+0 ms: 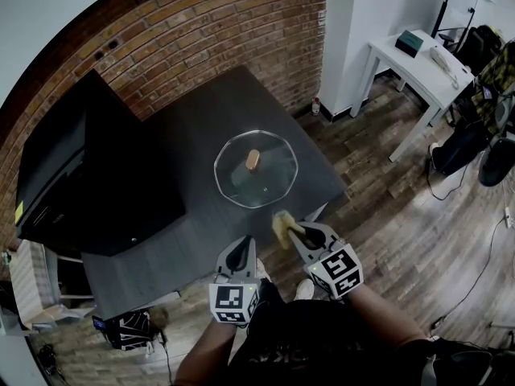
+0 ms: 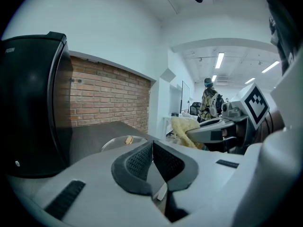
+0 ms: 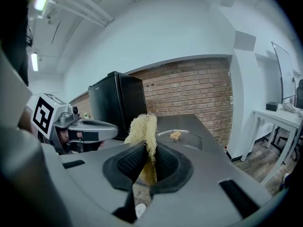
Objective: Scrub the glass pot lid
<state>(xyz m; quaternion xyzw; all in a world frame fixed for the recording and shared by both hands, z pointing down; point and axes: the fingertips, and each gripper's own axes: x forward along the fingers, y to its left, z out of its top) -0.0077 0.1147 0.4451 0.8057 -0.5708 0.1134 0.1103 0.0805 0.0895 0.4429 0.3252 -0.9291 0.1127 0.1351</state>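
Note:
A round glass pot lid (image 1: pixel 256 170) with a tan knob (image 1: pixel 253 160) lies flat on the dark table (image 1: pixel 193 127). It shows small in the left gripper view as the lid (image 2: pixel 124 141) and in the right gripper view as the lid (image 3: pixel 181 137). My right gripper (image 1: pixel 290 230) is shut on a yellow fibrous scrubber (image 1: pixel 282 225), held just short of the lid's near rim; the scrubber (image 3: pixel 144 131) sticks up between the jaws. My left gripper (image 1: pixel 240 252) is shut and empty, over the table's near edge, apart from the lid.
A black cabinet (image 1: pixel 84 175) stands on the table's left part against the brick wall (image 1: pixel 201 30). A white desk (image 1: pixel 422 67) stands at the back right on the wood floor. A person (image 2: pixel 208 100) stands far off in the left gripper view.

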